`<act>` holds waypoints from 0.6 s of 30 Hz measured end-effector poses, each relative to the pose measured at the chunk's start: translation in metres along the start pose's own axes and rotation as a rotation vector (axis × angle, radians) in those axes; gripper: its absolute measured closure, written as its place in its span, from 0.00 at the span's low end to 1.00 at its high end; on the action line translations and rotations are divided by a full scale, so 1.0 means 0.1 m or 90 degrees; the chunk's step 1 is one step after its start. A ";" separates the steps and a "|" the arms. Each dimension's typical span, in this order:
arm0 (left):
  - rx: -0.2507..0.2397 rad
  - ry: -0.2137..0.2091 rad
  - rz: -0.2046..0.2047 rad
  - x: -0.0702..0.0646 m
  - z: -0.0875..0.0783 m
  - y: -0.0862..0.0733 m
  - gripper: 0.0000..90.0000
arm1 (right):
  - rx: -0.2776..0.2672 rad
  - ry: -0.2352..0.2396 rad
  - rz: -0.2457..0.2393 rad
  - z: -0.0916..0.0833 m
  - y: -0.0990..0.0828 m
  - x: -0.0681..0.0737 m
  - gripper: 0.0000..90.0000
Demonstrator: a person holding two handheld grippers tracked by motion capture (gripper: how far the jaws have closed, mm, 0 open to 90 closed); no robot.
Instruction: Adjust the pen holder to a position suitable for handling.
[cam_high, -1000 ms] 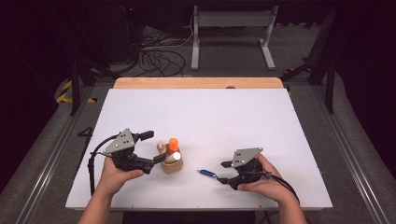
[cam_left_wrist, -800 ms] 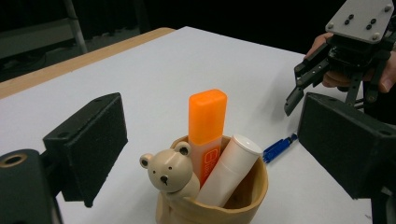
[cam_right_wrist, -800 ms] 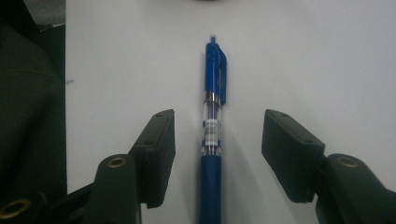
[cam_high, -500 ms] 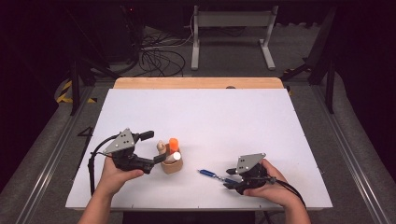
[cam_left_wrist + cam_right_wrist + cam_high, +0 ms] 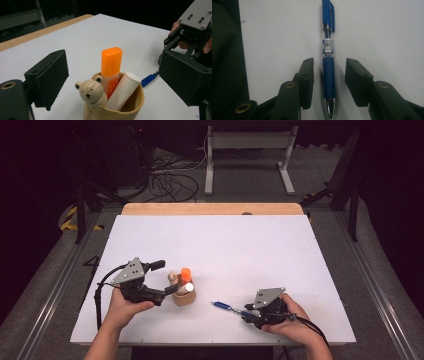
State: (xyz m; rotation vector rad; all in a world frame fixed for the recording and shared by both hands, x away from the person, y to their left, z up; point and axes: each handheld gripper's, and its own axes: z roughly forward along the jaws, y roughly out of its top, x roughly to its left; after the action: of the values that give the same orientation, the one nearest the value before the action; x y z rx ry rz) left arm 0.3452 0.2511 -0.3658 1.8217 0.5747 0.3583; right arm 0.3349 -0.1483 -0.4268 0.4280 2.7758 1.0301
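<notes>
Right gripper (image 5: 329, 82) jaws closing around blue pen (image 5: 328, 57).

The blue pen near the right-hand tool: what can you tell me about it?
The blue pen looks plastic, with a blue cap end and clip, a clear middle section, a blue grip and a silver tip. It lies flat on the white table, between the right gripper's jaws, which have just been closing; small gaps remain either side, so nothing presses it.

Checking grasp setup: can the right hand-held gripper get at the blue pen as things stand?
Probably yes. The right hand-held gripper, jaws just closing, straddles the blue pen with gaps on both sides; nothing blocks it.
</notes>
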 end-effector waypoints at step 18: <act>0.002 0.000 0.006 -0.01 0.01 0.00 0.12 | 0.021 -0.016 0.042 0.00 0.03 0.04 0.81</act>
State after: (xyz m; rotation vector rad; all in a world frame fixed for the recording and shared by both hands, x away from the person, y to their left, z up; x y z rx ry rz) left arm 0.3454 0.2497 -0.3660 1.8284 0.5673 0.3628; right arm 0.3320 -0.1453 -0.4250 0.5374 2.7777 0.9870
